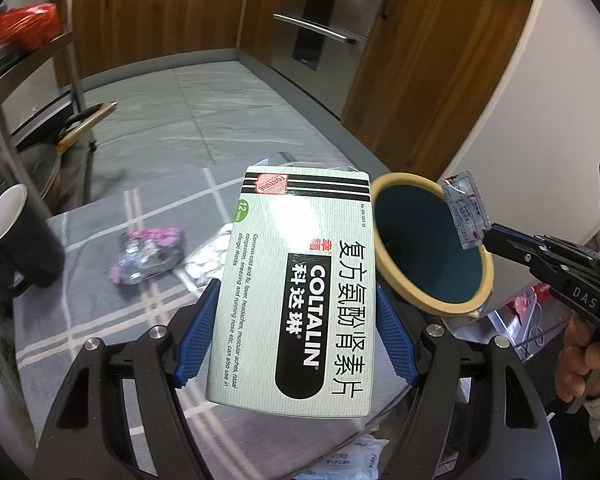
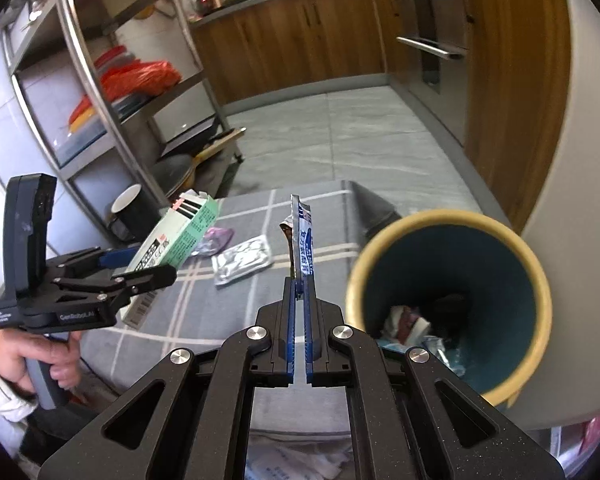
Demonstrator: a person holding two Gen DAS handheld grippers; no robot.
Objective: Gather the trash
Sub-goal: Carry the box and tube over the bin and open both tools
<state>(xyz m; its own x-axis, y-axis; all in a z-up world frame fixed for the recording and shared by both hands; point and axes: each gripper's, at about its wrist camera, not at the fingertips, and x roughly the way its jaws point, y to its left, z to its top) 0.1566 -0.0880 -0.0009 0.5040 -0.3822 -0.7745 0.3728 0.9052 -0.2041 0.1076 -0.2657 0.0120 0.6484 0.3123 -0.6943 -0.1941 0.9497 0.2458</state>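
on the grey checked tablecloth (image 2: 332, 208), at 11 o'clock from the teal bin (image 2: 452, 300), a silver foil pack (image 2: 242, 260) and a purple wrapper (image 1: 150, 254) lie uncollected. left gripper (image 1: 296, 276) is clamped across a coltalin medicine box (image 1: 296, 280). right gripper (image 2: 299, 280) is pinched together on a thin sachet (image 2: 302, 240), close to the bin rim at its 9 o'clock. risk: the wide box may catch the rim, and the light sachet may flutter outside on release.
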